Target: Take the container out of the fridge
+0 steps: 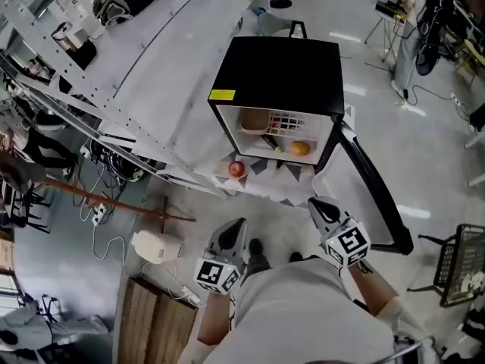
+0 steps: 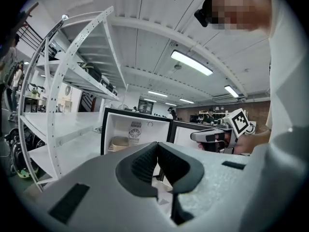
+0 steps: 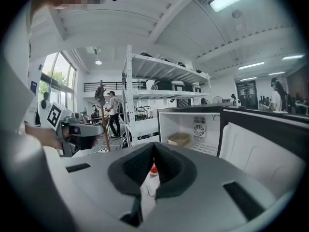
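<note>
A black mini fridge (image 1: pixel 276 70) stands on the floor with its door (image 1: pixel 369 192) swung open to the right. On its wire shelf sits a tan container (image 1: pixel 255 120) (image 2: pixel 119 142) (image 3: pixel 179 139), and an orange (image 1: pixel 301 148) lies lower down. My left gripper (image 1: pixel 234 228) (image 2: pixel 157 148) and right gripper (image 1: pixel 319 205) (image 3: pixel 154 148) are held side by side well short of the fridge, both pointing at it. Both are shut with nothing between the pads. Each gripper shows in the other's view: the right gripper (image 2: pixel 212 136), the left gripper (image 3: pixel 77 128).
A red apple (image 1: pixel 237 169) (image 3: pixel 153 169) lies on the patterned mat in front of the fridge. White metal shelving (image 1: pixel 144 89) runs along the left. A white appliance (image 1: pixel 155 246), a wooden pallet (image 1: pixel 155 317) and a wire cart (image 1: pixel 461 264) stand nearby.
</note>
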Demonstrator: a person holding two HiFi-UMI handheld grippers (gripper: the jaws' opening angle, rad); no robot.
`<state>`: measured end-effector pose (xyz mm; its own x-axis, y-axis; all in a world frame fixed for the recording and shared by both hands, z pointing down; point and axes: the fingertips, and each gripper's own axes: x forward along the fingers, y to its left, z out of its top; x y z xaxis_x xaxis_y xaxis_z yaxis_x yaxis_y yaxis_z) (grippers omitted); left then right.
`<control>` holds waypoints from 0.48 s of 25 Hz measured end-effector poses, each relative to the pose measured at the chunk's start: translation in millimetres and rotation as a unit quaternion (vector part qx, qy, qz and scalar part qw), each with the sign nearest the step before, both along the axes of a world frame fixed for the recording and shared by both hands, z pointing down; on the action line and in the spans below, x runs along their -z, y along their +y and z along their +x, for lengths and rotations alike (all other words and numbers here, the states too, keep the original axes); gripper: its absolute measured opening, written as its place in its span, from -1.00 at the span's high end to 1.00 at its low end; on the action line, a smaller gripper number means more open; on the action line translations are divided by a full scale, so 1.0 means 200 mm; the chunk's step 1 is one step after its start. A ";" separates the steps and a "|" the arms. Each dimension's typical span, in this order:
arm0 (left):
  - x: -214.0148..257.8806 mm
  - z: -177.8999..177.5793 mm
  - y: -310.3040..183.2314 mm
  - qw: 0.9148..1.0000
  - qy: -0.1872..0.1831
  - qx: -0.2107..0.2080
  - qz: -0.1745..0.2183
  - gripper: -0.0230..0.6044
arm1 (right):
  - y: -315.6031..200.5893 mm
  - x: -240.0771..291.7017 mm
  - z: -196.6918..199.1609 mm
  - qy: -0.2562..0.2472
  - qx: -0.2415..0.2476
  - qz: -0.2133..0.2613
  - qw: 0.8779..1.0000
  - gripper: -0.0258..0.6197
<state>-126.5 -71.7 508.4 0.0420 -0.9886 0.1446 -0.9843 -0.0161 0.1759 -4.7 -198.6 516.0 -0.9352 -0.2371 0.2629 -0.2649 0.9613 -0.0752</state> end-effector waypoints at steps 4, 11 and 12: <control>0.03 -0.10 -0.07 0.999 -0.010 -0.044 0.019 0.91 | -0.01 0.01 -0.05 -0.004 -0.041 -0.011 0.999 0.90; -0.04 -0.26 -0.22 0.994 -0.032 -0.104 0.012 0.91 | -0.05 0.00 -0.13 0.002 -0.103 -0.015 0.995 0.90; -0.05 -0.28 -0.25 0.993 -0.036 -0.113 0.009 0.91 | -0.05 0.00 -0.14 0.002 -0.112 -0.019 0.993 0.90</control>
<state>-182.6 -120.9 517.7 0.2525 -0.9578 0.1373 -0.9654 -0.2398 0.1028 -32.0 -209.3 516.9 -0.8587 -0.4297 0.2793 -0.4731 0.8742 -0.1094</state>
